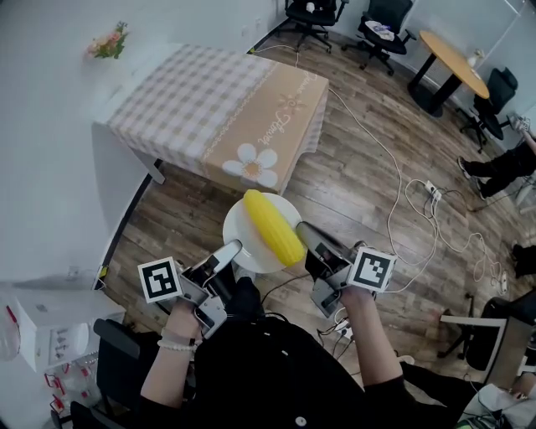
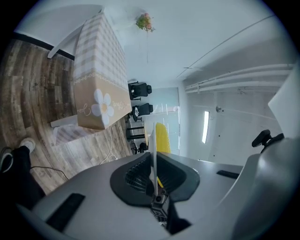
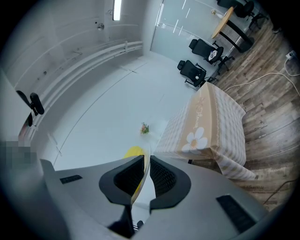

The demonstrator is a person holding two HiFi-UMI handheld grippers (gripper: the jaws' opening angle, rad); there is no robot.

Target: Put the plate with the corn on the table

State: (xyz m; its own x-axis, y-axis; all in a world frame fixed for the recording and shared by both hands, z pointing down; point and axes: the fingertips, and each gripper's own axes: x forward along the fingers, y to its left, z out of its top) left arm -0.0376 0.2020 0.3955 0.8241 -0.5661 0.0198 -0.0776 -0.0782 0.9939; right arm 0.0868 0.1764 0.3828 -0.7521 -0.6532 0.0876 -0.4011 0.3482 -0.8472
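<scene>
A white plate with a yellow corn cob lying on it hangs in the air over the wooden floor, in front of the table with the checked cloth and daisy print. My left gripper is shut on the plate's left rim. On the right rim my right gripper is shut. In the left gripper view the plate stands edge-on between the pads of that gripper, with the corn beyond. The right gripper view shows the plate's rim pinched in its gripper, with the corn just behind and the table ahead.
White cables trail across the floor at the right. Office chairs and a round wooden table stand at the back. A seated person's legs are at the far right. A small flower bunch sits by the wall.
</scene>
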